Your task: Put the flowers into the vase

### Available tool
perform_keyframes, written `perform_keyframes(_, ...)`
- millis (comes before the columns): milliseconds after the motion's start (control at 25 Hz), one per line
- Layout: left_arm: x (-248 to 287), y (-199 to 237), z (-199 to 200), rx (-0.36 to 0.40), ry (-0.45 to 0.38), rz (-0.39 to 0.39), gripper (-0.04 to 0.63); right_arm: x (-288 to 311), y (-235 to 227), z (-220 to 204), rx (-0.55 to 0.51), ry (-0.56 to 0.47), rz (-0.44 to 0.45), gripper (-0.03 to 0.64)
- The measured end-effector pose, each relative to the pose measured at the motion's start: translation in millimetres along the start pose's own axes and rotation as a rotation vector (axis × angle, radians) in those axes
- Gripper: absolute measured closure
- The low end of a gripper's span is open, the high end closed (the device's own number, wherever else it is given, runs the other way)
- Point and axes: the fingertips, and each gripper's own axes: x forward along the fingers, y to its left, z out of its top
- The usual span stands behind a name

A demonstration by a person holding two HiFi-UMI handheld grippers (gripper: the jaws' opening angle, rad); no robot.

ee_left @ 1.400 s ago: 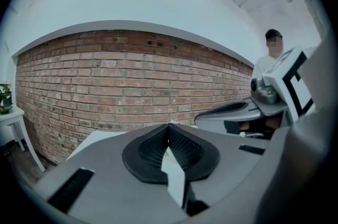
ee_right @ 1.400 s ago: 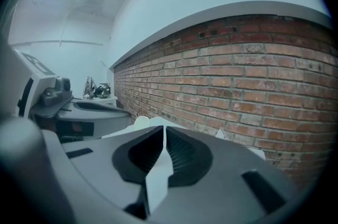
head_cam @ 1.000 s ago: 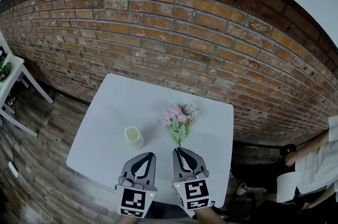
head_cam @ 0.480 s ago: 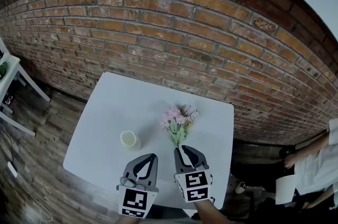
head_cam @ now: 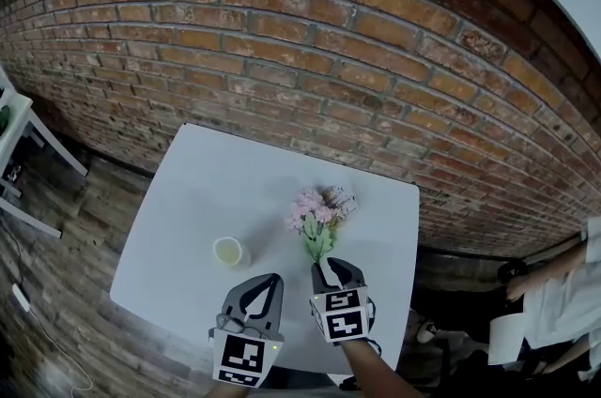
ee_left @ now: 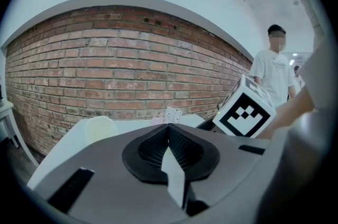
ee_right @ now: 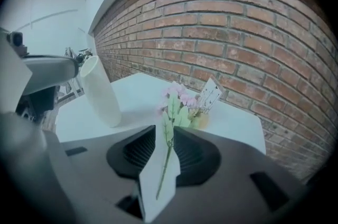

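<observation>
Right gripper (head_cam: pixel 331 269) has just been opening its jaws. The pink flower sprig (head_cam: pixel 316 216) lies on the white table (head_cam: pixel 207 190), stem running near-to-far, its near end loose between them. Vase (head_cam: pixel 228 252) stands to the left, just beyond the left gripper (head_cam: pixel 270 280) — closed, empty.
</observation>
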Motion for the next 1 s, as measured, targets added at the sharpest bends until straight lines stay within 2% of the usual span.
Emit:
perform_keyframes(440, 10.5, -2.3, -7.5, -0.009, 0.024, -0.032, 0.592, 33.7, -8.0, -18.3, 0.039, 0.132, 0.019, 0.495)
perform_keyframes(1000, 18.9, -1.1, -14.1, -0.025, 0.039, -0.058, 0.592, 71.6, -12.7, -28.8, 0.006, 0.278, 0.024, 0.464)
